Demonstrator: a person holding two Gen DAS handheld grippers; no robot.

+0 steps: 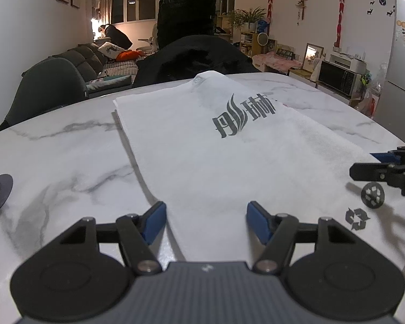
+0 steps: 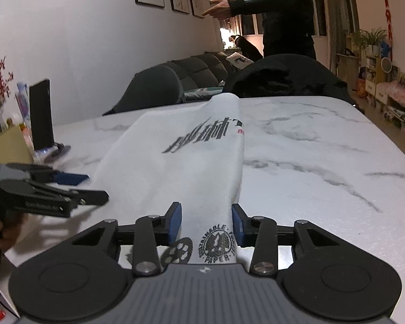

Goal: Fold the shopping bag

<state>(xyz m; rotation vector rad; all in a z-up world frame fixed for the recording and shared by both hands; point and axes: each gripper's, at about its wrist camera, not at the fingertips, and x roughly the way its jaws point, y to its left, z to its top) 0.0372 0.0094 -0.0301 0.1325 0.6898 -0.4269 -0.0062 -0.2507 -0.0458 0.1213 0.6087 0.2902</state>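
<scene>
— Between the blue fingers of the left tongs (image 1: 206, 222), what is seen?
— The near edge of the white shopping bag (image 1: 202, 148), laid flat on the marble desk (image 1: 62, 162) — those tongs are spread wide, nothing gripped.
— And the right tongs (image 2: 206, 225)?
— Also parted, the bag's raised near end framed between the fingers — whether it is touched cannot be told.

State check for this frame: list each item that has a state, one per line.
shopping bag: flat on the marble table, one long side folded over.
left tongs: open, over the bag's near edge.
right tongs: open, astride the bag's near end.
phone: upright on a stand, screen dark.
</scene>
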